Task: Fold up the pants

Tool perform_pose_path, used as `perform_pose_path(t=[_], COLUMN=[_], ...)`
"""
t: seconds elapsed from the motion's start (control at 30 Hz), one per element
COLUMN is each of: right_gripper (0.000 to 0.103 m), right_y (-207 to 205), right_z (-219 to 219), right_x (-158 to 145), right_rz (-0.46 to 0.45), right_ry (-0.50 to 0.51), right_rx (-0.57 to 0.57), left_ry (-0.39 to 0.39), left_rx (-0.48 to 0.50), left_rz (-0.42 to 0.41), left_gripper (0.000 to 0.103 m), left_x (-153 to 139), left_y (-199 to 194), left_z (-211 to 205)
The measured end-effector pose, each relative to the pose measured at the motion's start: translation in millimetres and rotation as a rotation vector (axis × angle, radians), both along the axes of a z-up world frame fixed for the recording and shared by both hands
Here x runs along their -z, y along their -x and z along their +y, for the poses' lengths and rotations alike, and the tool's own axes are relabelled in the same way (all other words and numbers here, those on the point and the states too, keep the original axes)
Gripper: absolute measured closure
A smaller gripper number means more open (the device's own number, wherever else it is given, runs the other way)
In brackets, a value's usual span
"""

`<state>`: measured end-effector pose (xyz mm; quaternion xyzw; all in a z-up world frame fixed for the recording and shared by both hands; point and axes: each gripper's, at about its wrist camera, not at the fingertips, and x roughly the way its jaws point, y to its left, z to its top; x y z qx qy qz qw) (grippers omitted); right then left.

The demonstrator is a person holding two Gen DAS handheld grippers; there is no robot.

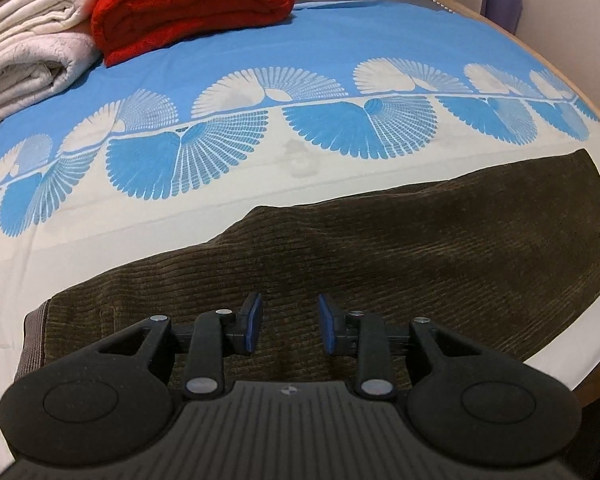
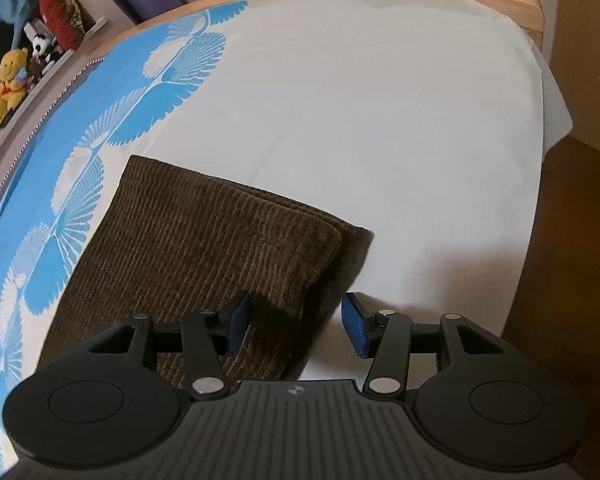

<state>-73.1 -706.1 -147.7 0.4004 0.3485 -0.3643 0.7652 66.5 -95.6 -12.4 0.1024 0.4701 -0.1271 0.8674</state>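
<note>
Pants (image 1: 380,248) lie lengthwise across the bed, waistband under the left tongs (image 1: 287,322), leg ends under the right tongs (image 2: 296,320), both agape, gripping nothing.

Wooden-framed bed (image 2: 532,4), blue-and-white sheet (image 1: 340,36), brown floor (image 2: 572,240).

Pants (image 1: 380,248) ribbed brown corduroy; sheet (image 2: 380,120) smooth cloth.
</note>
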Motion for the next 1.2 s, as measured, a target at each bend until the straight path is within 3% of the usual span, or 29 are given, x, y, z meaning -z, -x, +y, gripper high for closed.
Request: perform_pose_path(t=[0.23, 0.3, 0.4, 0.8, 0.93, 1.03, 1.2], right_gripper=[0.052, 0.068, 0.083, 0.088, 0.089, 0.09, 0.09], right_y=[-8, -9, -7, -6, -13, -25, -46], right_z=[6, 7, 3, 18, 42, 82, 202], right_x=[2, 2, -1, -42, -75, -111, -168], right_rz=[0.022, 0.029, 0.012, -0.092, -0.147, -0.213, -0.386], right_ry=[0.063, 0.08, 0.073, 0.172, 0.28, 0.432, 0.77], right_rx=[-0.003, 0.002, 0.022, -0.011, -0.056, -0.143, -0.496], left_ry=[0.007, 0.006, 0.007, 0.035, 0.045, 0.048, 0.052], left_rx=[-0.01, -0.007, -0.008, -0.002, -0.006, -0.007, -0.034], left_rz=[-0.001, -0.003, 0.0, -0.007, -0.01, -0.015, -0.012], left_gripper=[0.068, 0.068, 0.068, 0.068, 0.068, 0.068, 0.068], left_x=[0, -1, 0, -8, -10, -12, -11], left_y=[-3, -2, -3, 1, 1, 1, -1], left_z=[3, 3, 4, 3, 4, 5, 12])
